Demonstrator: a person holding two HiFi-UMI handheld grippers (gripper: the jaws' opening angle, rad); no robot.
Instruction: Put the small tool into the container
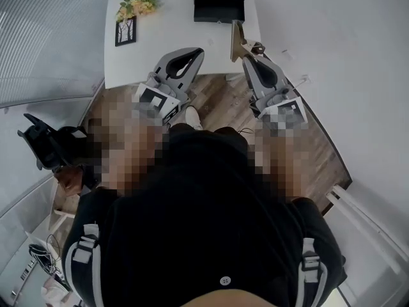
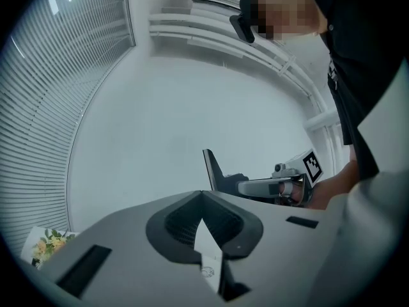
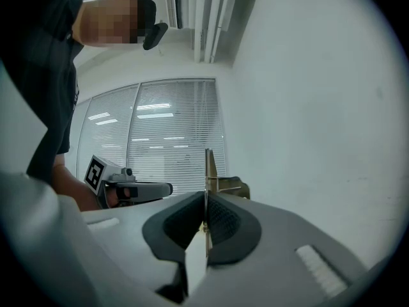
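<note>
Small tool (image 1: 238, 40) sits clamped in the right gripper's (image 1: 248, 57) fingers, near the tabletop's (image 1: 172, 31) front edge. The left gripper's (image 1: 197, 54) fingers are together on nothing. This looks like the carrying step; next, reach toward 11 o'clock over the black container (image 1: 218, 0) and release.

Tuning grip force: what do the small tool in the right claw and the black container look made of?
The small tool shows a thin flat blade, likely metal, and a tan body, brass or wood, unclear. The black container is matte, no glare: probably plastic, unconfirmed.
</note>
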